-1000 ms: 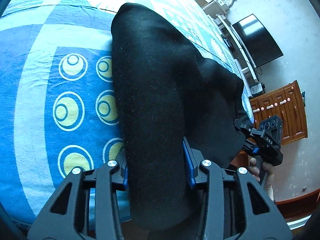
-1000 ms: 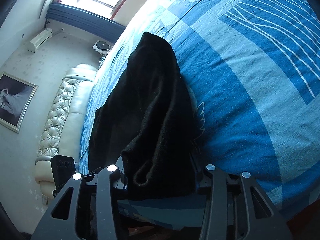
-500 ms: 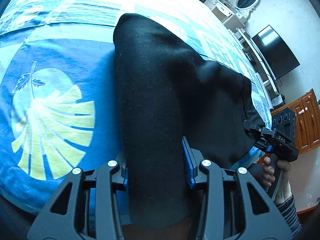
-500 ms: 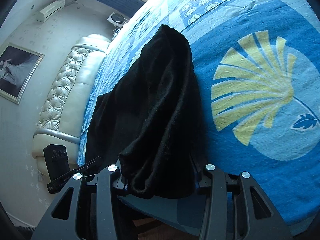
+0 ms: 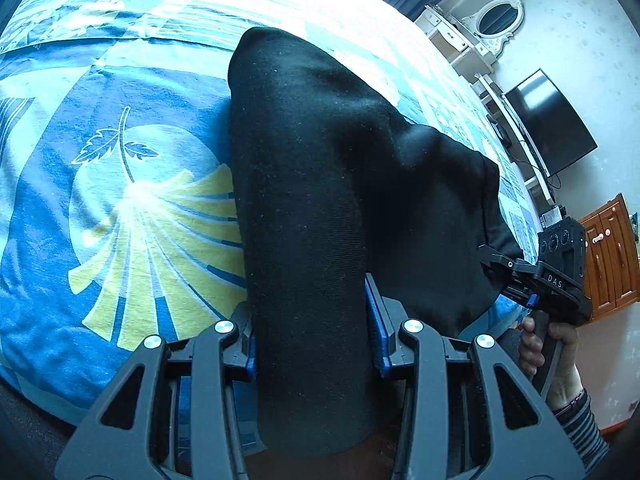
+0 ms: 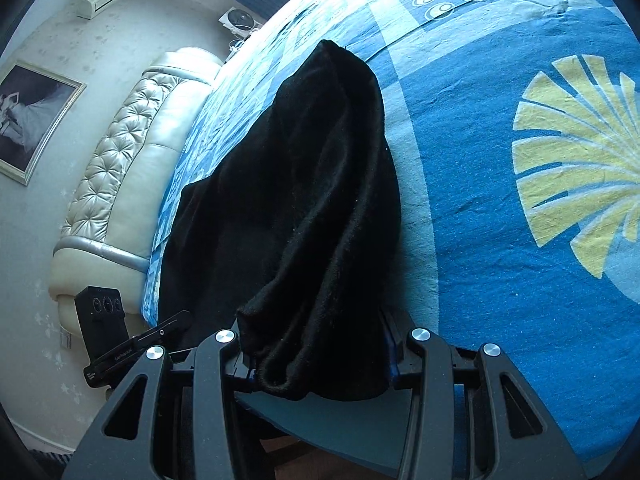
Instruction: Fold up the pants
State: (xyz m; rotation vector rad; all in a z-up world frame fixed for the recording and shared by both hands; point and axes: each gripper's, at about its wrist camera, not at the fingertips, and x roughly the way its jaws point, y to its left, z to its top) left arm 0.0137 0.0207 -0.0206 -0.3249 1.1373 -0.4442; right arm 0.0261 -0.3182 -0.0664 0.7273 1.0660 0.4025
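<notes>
The black pants (image 5: pixel 320 184) hang stretched between both grippers over a blue patterned bedspread (image 5: pixel 120 208), their far end resting on the bed. My left gripper (image 5: pixel 312 332) is shut on one edge of the pants, which drape over its fingers. My right gripper (image 6: pixel 316 356) is shut on the other edge of the pants (image 6: pixel 312 200). The right gripper also shows in the left wrist view (image 5: pixel 504 272), held by a hand at the bed's right side. The left gripper shows in the right wrist view (image 6: pixel 168 328) at the lower left.
The bedspread (image 6: pixel 500 168) has yellow fan and ring patterns. A padded cream headboard (image 6: pixel 120 184) stands at the left. A black TV (image 5: pixel 548 124), a white dresser with mirror (image 5: pixel 496 20) and a wooden cabinet (image 5: pixel 612 256) line the far wall.
Both grippers have carried the pants sideways across the bed: the ring pattern gave way to the yellow fan pattern. Both stay shut on the pants.
</notes>
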